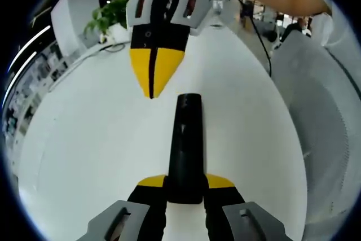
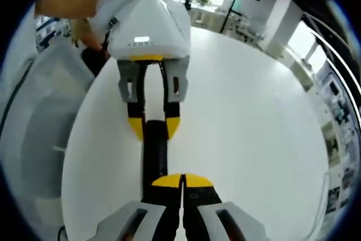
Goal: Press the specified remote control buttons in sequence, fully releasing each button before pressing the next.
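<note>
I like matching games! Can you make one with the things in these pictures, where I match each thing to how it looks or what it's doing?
Things:
1. left gripper
2. right gripper
3. remote control
4. table
5. potted plant

Matches:
A. white and round
B. black and long, lying on the table
C. yellow tips pressed together, above the remote
D. green leaves at the far edge of the table
E. jaws clamped on one end of the remote

Right pairs: 1-E, 2-C, 3-B, 4-A, 5-D

Opposed close views – facing each other, sharing remote [image 1: 186,145], table [image 1: 90,139]
</note>
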Available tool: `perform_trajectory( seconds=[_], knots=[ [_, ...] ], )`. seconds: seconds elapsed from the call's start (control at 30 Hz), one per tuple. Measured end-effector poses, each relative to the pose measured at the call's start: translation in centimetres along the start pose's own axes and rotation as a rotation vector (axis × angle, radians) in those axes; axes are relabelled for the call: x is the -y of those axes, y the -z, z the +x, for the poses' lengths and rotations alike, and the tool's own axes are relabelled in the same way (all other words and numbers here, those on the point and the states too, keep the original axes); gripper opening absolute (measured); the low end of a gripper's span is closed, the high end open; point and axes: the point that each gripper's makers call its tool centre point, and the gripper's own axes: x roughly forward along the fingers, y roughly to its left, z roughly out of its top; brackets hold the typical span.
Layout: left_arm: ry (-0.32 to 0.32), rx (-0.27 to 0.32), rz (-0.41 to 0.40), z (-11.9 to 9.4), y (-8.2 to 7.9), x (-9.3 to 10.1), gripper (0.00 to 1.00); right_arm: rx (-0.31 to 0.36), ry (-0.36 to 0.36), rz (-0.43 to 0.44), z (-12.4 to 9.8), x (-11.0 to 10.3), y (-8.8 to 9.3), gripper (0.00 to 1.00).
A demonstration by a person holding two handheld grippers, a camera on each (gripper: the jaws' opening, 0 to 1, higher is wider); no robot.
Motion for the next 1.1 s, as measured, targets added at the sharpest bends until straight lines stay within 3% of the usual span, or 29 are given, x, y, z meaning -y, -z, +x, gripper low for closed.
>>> perform_trajectory(
  seconds=[0.43,1.1],
  knots=[
    [-0.003,0.002,-0.003,0.0,0.0,0.0,0.24,-0.034,-0.092,-0.008,1.8,-1.4,0.6,0.00],
    [-0.007,-0.007,0.008,-0.1,0.0,0.0,0.24,-0.056,-0.151,-0.019,3.6,-2.4,1.0,0.00]
  ],
)
